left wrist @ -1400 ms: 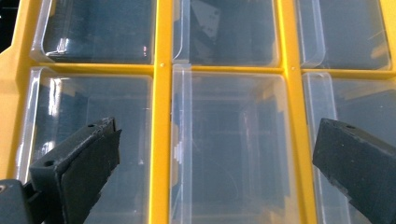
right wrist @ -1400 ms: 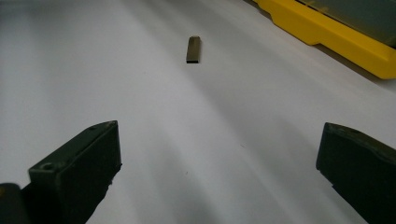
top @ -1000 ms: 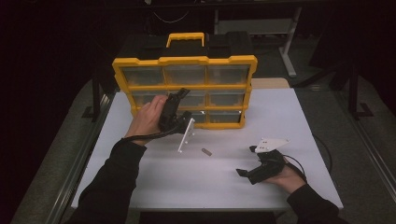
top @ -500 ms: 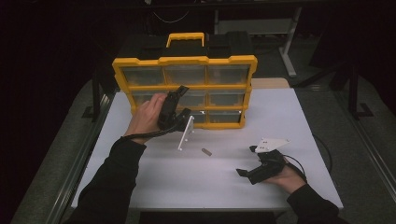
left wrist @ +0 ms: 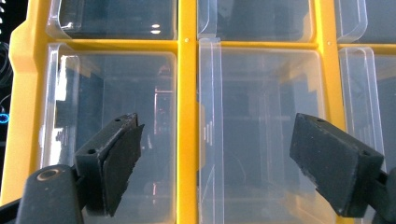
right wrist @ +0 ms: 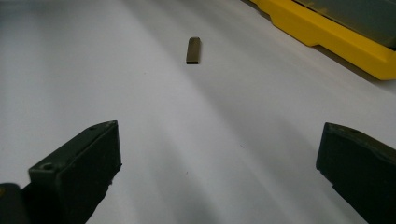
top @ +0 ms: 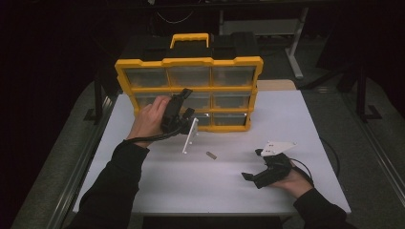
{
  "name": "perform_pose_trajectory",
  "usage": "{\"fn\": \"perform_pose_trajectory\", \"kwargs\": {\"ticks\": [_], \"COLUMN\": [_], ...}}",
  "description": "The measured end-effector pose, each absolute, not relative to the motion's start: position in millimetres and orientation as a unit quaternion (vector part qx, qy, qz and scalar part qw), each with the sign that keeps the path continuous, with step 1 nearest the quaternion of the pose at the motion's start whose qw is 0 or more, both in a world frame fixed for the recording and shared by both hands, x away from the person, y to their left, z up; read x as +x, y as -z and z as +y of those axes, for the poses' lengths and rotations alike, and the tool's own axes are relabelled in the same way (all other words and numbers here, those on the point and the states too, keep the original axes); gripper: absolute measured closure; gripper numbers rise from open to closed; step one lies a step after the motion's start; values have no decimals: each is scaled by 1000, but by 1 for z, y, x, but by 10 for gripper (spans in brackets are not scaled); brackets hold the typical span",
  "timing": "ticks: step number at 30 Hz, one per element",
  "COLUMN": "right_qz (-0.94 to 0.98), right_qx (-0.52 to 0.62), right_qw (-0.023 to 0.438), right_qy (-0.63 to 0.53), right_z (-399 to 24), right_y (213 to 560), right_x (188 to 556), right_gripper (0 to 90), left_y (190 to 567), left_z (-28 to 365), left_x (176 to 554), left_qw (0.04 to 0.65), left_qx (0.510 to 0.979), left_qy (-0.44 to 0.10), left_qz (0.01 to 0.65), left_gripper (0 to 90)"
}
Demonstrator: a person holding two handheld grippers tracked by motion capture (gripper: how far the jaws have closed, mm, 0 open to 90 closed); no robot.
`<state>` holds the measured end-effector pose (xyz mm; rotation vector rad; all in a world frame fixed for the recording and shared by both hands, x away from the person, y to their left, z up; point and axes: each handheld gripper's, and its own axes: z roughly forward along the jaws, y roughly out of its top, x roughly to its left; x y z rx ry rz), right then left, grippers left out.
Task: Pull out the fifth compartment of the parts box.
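Organizer point(top: 188, 90): we see it upright, long axis across the table, clear drawers point(left wrist: 261, 121) facing us
Left gripper point(left wrist: 215, 154): jaws spread, just closing, a drawer's edge between
Right gripper point(right wrist: 219, 172): spread, holding nothing, aimed at small flat piece point(right wrist: 193, 50)

The table point(top: 286, 124) is seen from above and from the person's side in the high view, which is aimed forward and down and kept at a distance. The yellow organizer point(left wrist: 187, 116) is faced head-on at very close range in the left gripper view. The tabletop is skimmed low in the right gripper view, where the small dark piece point(right wrist: 193, 50) and the organizer's edge, also seen from above, are shared.
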<state>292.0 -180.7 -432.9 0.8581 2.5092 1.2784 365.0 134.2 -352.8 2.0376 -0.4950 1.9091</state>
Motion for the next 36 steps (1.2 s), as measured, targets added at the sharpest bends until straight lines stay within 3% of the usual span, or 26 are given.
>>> {"fn": "perform_pose_trajectory", "kwargs": {"ticks": [36], "right_qz": [848], "right_qx": [289], "right_qw": [99], "right_qy": [-432], "right_z": [-181], "right_y": [433], "right_x": [292], "right_gripper": [0], "left_y": [350], "left_z": [127], "left_x": [365], "left_qw": [135], "left_qx": [716], "left_qy": [-673], "left_qz": [-128], "left_gripper": [529]}}
